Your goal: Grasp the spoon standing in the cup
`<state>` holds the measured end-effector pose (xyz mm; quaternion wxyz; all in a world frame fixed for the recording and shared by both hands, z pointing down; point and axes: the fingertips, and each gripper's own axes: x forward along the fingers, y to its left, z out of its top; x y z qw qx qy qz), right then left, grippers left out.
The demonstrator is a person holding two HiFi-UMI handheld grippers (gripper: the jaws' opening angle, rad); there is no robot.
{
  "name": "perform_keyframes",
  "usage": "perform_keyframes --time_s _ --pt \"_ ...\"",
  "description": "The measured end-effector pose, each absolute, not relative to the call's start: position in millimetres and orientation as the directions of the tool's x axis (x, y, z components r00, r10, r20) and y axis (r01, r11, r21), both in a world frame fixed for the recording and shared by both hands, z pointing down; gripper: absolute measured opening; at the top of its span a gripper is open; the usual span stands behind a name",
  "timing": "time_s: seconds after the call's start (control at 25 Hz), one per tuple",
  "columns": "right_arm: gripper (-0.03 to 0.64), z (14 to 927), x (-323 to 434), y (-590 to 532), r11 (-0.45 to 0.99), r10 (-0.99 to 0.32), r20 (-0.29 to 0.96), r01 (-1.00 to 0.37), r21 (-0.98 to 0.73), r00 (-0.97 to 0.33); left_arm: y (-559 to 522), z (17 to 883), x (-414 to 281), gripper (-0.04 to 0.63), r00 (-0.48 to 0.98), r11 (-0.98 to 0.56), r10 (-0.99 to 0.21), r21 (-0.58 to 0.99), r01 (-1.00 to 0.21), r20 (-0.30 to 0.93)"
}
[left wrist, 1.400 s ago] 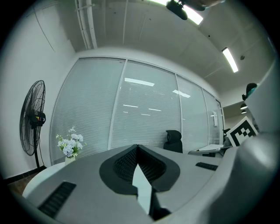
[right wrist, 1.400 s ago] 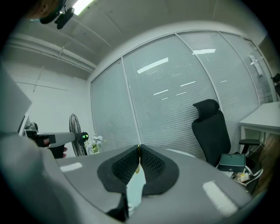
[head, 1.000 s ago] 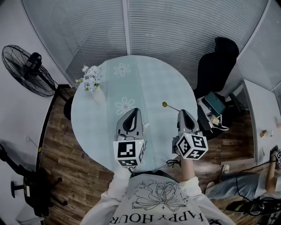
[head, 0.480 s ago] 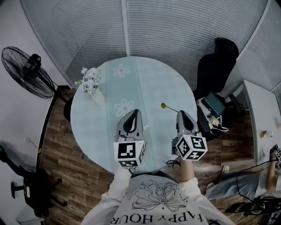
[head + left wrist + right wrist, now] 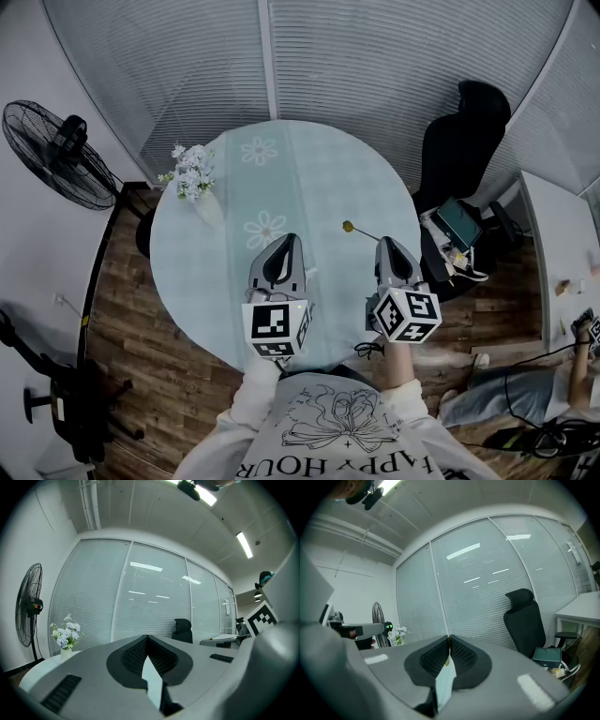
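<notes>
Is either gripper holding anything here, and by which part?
The right gripper pinches the spoon by its handle's end, bowl pointing away. The left gripper is shut on nothing.

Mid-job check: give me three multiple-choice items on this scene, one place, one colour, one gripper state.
1. Where does the white vase of pale flowers stand?
A near the round cloth-covered table's left edge; B between the grippers; C on the floor.
2. The high-backed office chair is:
A white; B black; C red.
3. The left gripper's jaws are:
A wide apart; B together, empty; C clamped on the vase.
Key: 1A, the head view shows it there. 2B, black in every view. 3B, its tips meet with nothing between.
</notes>
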<state>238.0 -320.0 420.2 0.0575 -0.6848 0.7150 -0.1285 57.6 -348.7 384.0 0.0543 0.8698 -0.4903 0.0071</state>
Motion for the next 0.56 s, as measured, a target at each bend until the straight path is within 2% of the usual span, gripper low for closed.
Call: perform_keyframes --time_s 0.56 --pt "0.015 420.1 239.0 -319.2 0.033 -0.993 0.097 -0.963 -0.266 -0.061 -346.6 384.5 60.5 0.003 0.525 -0.519 -0.848 0.083 -0.851 0.071"
